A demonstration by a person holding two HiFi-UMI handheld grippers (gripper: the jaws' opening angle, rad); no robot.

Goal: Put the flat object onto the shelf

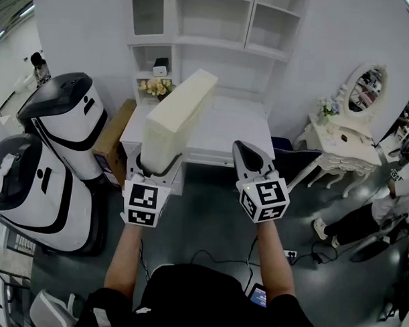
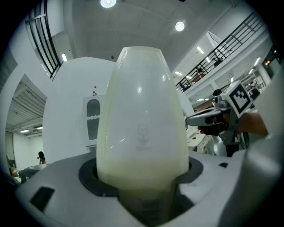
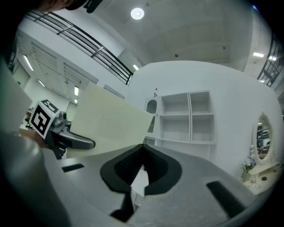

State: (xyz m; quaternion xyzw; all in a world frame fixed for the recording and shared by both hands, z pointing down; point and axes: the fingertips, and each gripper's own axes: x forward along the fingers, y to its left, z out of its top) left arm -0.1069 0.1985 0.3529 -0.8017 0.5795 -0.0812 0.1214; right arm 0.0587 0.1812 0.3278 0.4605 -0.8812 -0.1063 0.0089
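We hold one cream, flat rectangular slab of foam-like material (image 1: 178, 115) clamped on edge in our left tongs (image 1: 157, 166). It is raised and tilted in front of the one white compartmented shelf unit (image 1: 219, 26). Our right tongs (image 1: 250, 156) are pinched together on nothing, just beside the slab. Two rounded white-and-black machines (image 1: 62, 121) stand at our left.

Cream slab (image 1: 176, 115), tilted, before white shelf (image 1: 209, 41)
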